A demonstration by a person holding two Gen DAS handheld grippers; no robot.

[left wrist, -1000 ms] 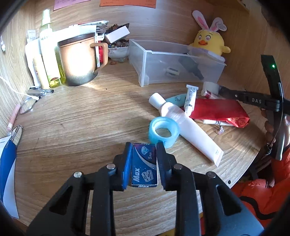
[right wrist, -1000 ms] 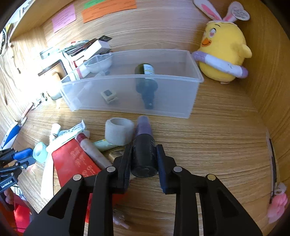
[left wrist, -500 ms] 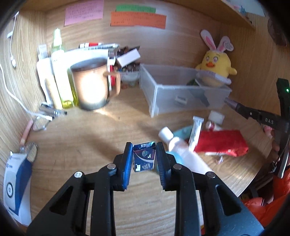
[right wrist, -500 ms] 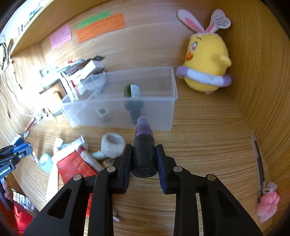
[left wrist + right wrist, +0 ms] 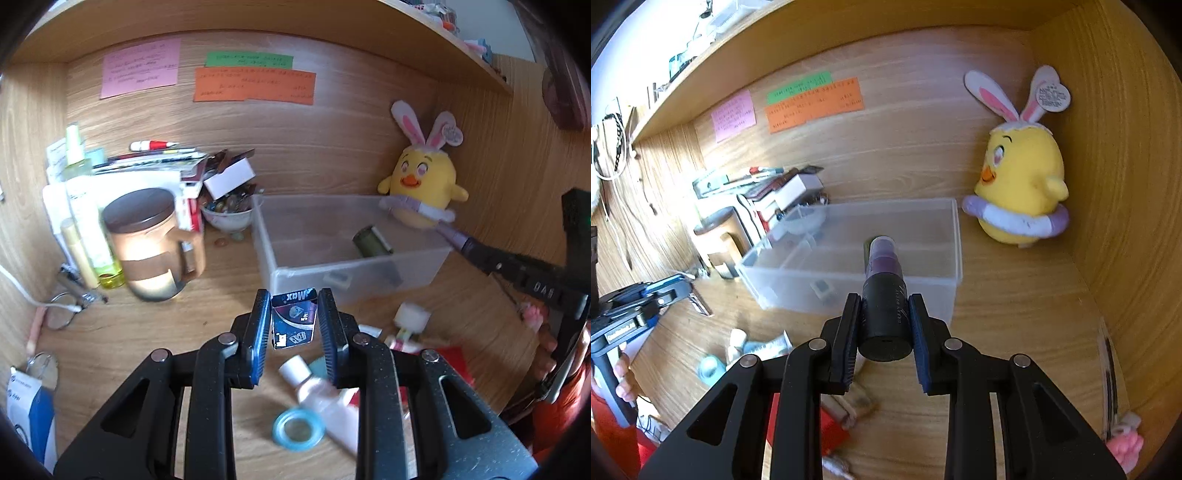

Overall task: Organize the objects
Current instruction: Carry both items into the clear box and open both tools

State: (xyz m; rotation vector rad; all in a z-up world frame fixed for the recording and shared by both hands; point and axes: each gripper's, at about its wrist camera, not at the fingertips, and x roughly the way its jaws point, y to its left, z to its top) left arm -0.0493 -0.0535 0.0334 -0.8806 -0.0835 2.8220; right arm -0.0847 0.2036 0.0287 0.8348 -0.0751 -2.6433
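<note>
Left gripper [image 5: 294, 325] clenched on small blue box [image 5: 294, 320], held above desk. Right gripper [image 5: 884, 325] clenched on dark bottle [image 5: 884, 302], long axis pointing away, pump end toward far side. Clear bin [image 5: 945, 280] lies straight ahead of both, just beyond bottle tip; from left view, far and slightly right. Right gripper judged nearer the bin.

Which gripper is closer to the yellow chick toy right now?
Right. The right gripper hangs by the bin's end beside the chick toy; the left gripper hangs off the far end.
</note>
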